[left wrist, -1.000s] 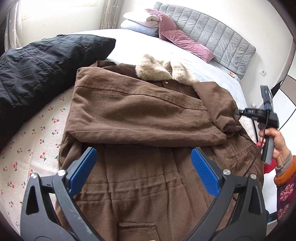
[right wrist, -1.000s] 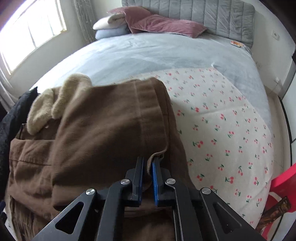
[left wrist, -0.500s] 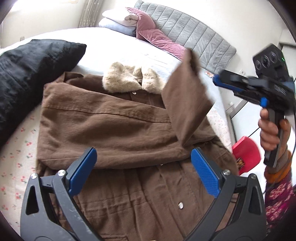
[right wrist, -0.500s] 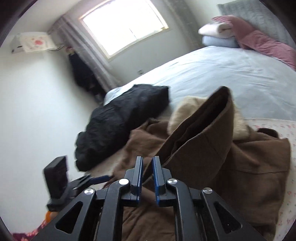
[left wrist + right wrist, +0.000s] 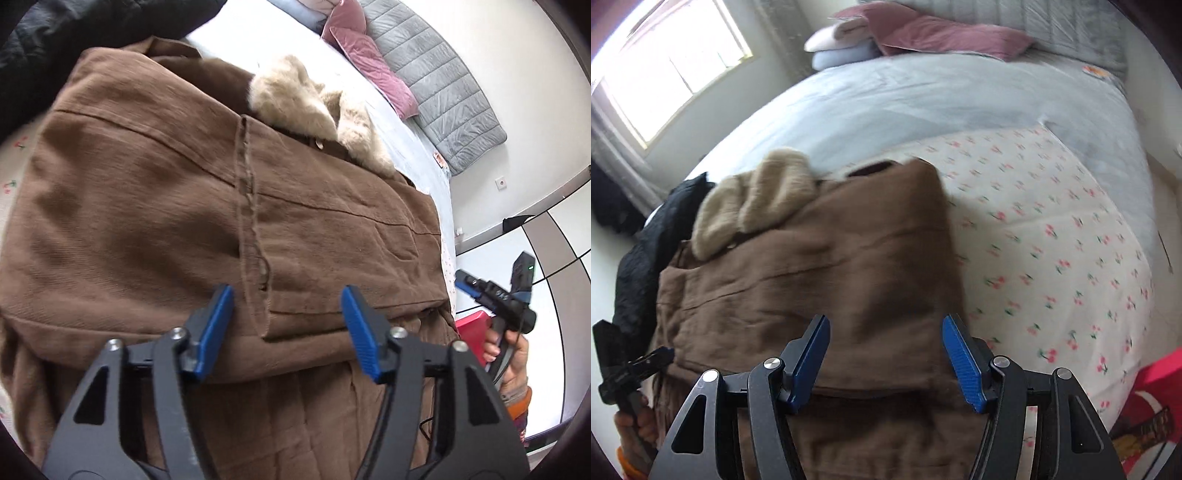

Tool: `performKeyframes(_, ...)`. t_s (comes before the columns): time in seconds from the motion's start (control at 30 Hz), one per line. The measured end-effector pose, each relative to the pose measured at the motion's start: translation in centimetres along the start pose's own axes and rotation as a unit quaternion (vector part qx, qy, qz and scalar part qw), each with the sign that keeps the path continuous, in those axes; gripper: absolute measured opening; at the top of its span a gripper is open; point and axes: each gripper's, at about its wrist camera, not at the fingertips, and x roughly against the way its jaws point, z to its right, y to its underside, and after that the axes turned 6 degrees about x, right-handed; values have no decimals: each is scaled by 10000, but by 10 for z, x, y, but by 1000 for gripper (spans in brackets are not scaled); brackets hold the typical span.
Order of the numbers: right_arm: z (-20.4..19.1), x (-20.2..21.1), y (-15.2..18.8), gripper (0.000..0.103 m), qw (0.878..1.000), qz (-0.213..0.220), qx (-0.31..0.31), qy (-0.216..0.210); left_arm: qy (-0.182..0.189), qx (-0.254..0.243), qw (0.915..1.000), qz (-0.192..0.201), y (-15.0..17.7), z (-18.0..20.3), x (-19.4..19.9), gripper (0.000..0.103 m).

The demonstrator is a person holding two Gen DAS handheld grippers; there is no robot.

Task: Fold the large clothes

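A brown coat (image 5: 147, 206) with a beige fur collar (image 5: 303, 99) lies on the bed, both sleeves folded across its chest. The upper sleeve's cuff (image 5: 258, 266) ends between the pads of my left gripper (image 5: 288, 332). Its jaws are closing just above the cloth, and neither pad presses on it. A hand holds my right gripper (image 5: 476, 286) off the coat's right edge. In the right wrist view the right gripper (image 5: 886, 354) hovers over the coat (image 5: 831, 280); its jaws are opening with nothing gripped. The left gripper (image 5: 635, 365) shows at the left edge.
A black padded jacket (image 5: 74, 37) lies left of the coat. Pink pillows (image 5: 369, 55) and a grey headboard (image 5: 443, 92) sit at the far end. A cherry-print sheet (image 5: 1052, 240) covers the bed on the right. A red object (image 5: 474, 328) stands by the bedside.
My right gripper carried the right sleeve up and over the coat, let it go and drew back to the right. The left gripper came in lower over the coat, and its jaws narrowed.
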Motion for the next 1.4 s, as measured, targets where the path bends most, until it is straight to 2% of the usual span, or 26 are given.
performKeyframes(0.07, 21, -15, 9, 63, 9994, -205, -290, -57, -183, -71, 9998, -38, -3, 6, -10, 29)
performKeyframes(0.1, 26, -22, 12, 50, 9988, -252, -355, -222, -353, -188, 9992, 54, -2, 12, -11, 9)
performKeyframes(0.13, 28, -26, 14, 21, 9976, -241, -363, -544, -311, -261, 9989, 222, 1, 15, -3, 9)
performKeyframes(0.17, 29, -25, 15, 17, 9968, -99, -357, -702, -234, -273, 9985, 424, 4, 17, 4, 9)
performKeyframes(0.2, 29, -21, 15, 14, 9983, 88, -309, -479, -281, -260, 9976, 577, 7, 18, 11, 9)
performKeyframes(0.23, 29, -21, 14, 14, 9993, 120, -251, -262, -438, -218, 9967, 644, 11, 16, 12, 9)
performKeyframes(0.3, 25, -30, 10, 15, 9996, -87, -243, -100, -1216, -346, 9907, 494, 15, 15, -1, 10)
performKeyframes(0.33, 20, -27, 7, 20, 9998, -76, -203, -7, -1444, -500, 9873, 432, 18, 15, -6, 14)
performKeyframes(0.4, 14, -19, -3, 27, 9997, 160, -131, -111, -1427, -581, 9866, 543, 17, 17, 1, 21)
performKeyframes(0.43, 13, -15, -12, 40, 9990, 321, -91, -290, -1354, -563, 9873, 605, 14, 16, 8, 27)
performKeyframes(0.5, 18, -19, -29, 56, 9974, 542, -180, -441, -1155, -574, 9884, 804, 7, 19, 21, 36)
performKeyframes(0.57, 28, -29, -51, 56, 9953, 624, -410, -623, -1081, -705, 9871, 950, -3, 26, 24, 37)
performKeyframes(0.63, 49, -47, -73, 56, 9888, 668, -874, -1009, -1037, -888, 9857, 986, -15, 35, 19, 37)
performKeyframes(0.77, 88, -95, -96, 55, 9620, 402, -1874, -1943, -827, -1108, 9858, 950, -40, 46, -1, 37)
performKeyframes(0.83, 90, -117, -101, 49, 9491, 221, -2013, -2411, -705, -1179, 9867, 868, -49, 53, -20, 37)
performKeyframes(0.87, 86, -121, -103, 30, 9478, 198, -1933, -2530, -657, -1201, 9871, 831, -53, 53, -29, 37)
performKeyframes(0.93, 70, -107, -108, 15, 9662, 428, -1478, -2070, -632, -1222, 9875, 769, -57, 57, -49, 37)
performKeyframes(1.03, 46, -68, -109, 11, 9850, 1211, -597, -1073, -603, -1239, 9872, 801, -53, 49, -62, 37)
performKeyframes(1.07, 40, -72, -110, 11, 9908, 1205, -360, -496, -591, -1264, 9869, 805, -49, 45, -68, 37)
performKeyframes(1.1, 38, -87, -111, 11, 9947, 957, -292, -250, -613, -1322, 9856, 860, -45, 41, -73, 37)
performKeyframes(1.13, 35, -99, -110, 15, 9963, 815, -256, -118, -645, -1403, 9837, 923, -41, 41, -73, 37)
performKeyframes(1.17, 33, -97, -108, 18, 9955, 922, -236, -37, -699, -1470, 9820, 957, -39, 43, -71, 37)
performKeyframes(1.27, 30, -72, -104, 28, 9940, 1041, -321, -63, -888, -1492, 9816, 798, -40, 49, -60, 37)
performKeyframes(1.3, 30, -61, -100, 30, 9939, 1054, -293, -127, -930, -1495, 9818, 710, -38, 51, -51, 41)
performKeyframes(1.37, 28, -36, -88, 37, 9940, 1064, -123, -211, -973, -1541, 9811, 653, -31, 54, -32, 57)
performKeyframes(1.4, 22, -21, -80, 45, 9940, 1071, -31, -223, -1083, -1565, 9791, 710, -26, 55, -21, 73)
